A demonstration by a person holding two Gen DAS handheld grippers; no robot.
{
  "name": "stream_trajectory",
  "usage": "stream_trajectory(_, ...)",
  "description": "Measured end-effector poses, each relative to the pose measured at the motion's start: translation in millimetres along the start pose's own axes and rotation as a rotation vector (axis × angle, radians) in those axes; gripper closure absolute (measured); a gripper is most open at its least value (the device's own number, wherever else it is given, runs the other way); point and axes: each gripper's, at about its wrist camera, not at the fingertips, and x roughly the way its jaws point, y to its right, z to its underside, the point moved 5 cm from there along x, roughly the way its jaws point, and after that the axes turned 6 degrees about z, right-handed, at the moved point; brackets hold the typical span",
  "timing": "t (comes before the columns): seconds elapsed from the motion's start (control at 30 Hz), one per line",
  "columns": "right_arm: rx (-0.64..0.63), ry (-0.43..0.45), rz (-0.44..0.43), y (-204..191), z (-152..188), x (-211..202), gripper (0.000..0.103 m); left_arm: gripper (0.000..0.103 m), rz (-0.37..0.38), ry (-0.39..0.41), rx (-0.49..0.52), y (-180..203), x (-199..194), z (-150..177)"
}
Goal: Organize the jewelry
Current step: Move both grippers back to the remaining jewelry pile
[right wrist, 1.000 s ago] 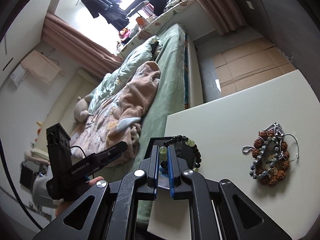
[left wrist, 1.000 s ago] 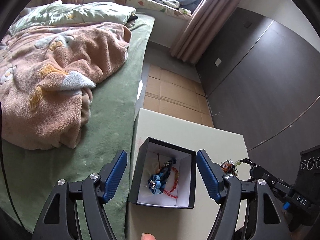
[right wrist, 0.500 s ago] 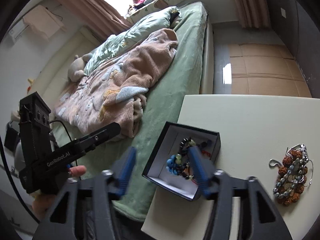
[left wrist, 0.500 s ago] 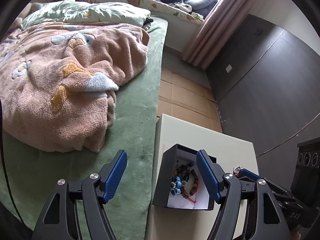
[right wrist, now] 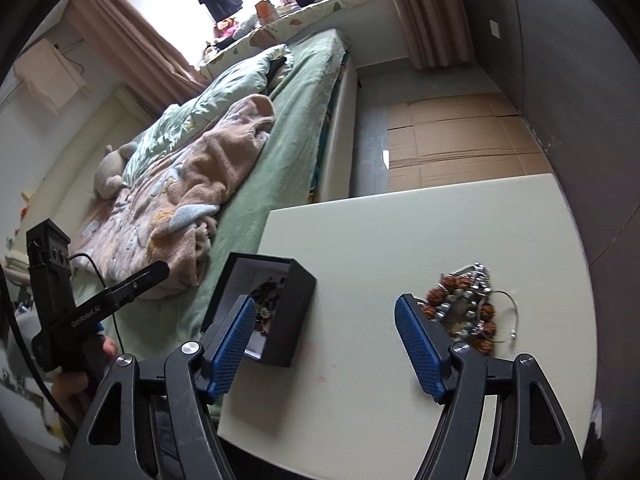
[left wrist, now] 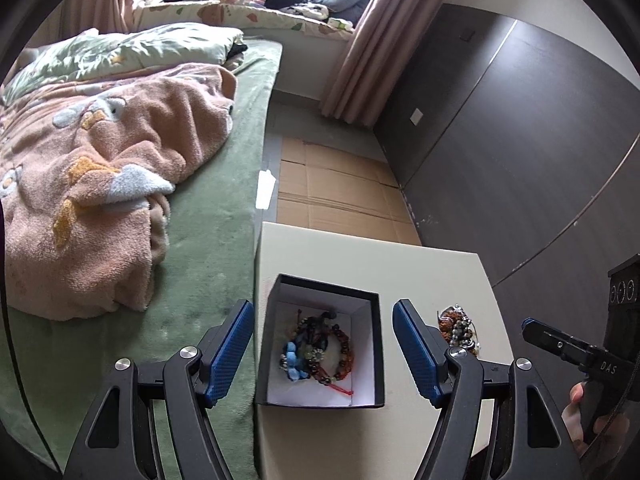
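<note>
A black box with a white lining (left wrist: 362,300) (right wrist: 296,300) stands on the cream table (left wrist: 360,264) near its bed-side edge. It holds several bracelets (left wrist: 320,350), among them a blue flower one and a dark bead one. A pile of loose bracelets and chains (right wrist: 466,308) (left wrist: 458,326) lies on the table to the right of the box. My left gripper (left wrist: 322,350) is open and empty, above the box with a finger on each side. My right gripper (right wrist: 324,342) is open and empty, above the table between the box and the pile.
A bed with a green sheet and a peach blanket (left wrist: 100,168) runs along the table's left side. Cardboard sheets (left wrist: 340,196) cover the floor beyond the table. A dark wall (left wrist: 520,140) stands to the right.
My right gripper opened and let the dark bead bracelet drop into the box, then drew back to the right. My left gripper stayed open over the box.
</note>
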Motion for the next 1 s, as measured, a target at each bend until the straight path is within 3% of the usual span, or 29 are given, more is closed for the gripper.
stream_trajectory(0.37,0.099,0.016,0.092,79,31,-32,0.031,0.031,0.072,-0.064,0.076,66,31,18)
stream_trajectory(0.7,0.247,0.016,0.106,125,39,-41,0.031,0.031,0.07,-0.147,0.157,119,75,42)
stream_trajectory(1.0,0.311,0.001,0.1,145,51,-36,0.031,0.035,0.056,-0.234,0.204,151,112,66)
